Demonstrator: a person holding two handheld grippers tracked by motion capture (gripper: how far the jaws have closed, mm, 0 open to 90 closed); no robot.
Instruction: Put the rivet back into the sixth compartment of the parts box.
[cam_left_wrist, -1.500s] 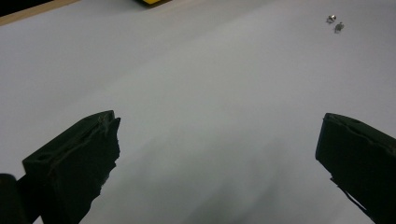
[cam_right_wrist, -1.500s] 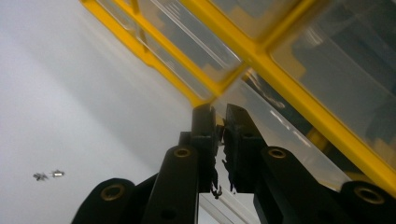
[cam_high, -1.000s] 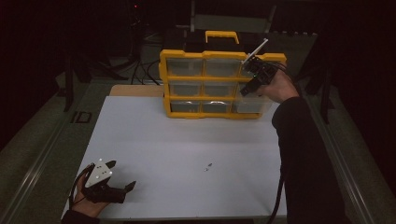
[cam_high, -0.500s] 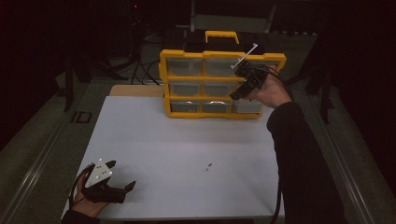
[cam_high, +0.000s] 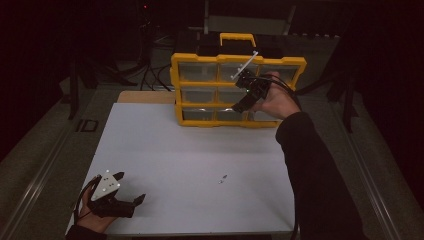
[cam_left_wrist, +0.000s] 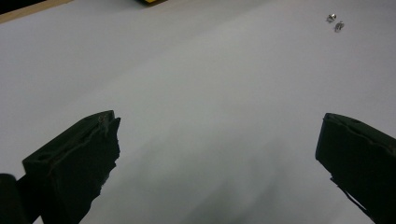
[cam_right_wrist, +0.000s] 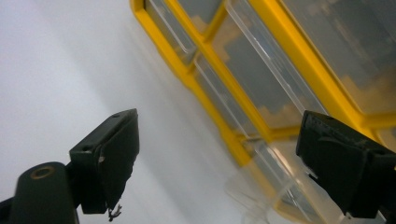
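On my left, the left claw rests low at the near-left corner of the white rectangular table, its jaws spread wide with bare white surface between them and nothing held. From its own camera I see the same, and far off two small silvery metal bits lying close together on the table top. From above those bits sit right of centre, well apart from both claws. A strip of pale wood shows beyond the table's far-left edge. The room around is dark; black stands and cables crowd the floor behind.

At the far edge stands a yellow plastic drawer cabinet with clear drawers, a yellow handle on top. The right claw hangs before its lower right drawers, jaws wide apart, gripping nothing. Its camera looks between its black jaws at the yellow frame and clear drawer fronts.
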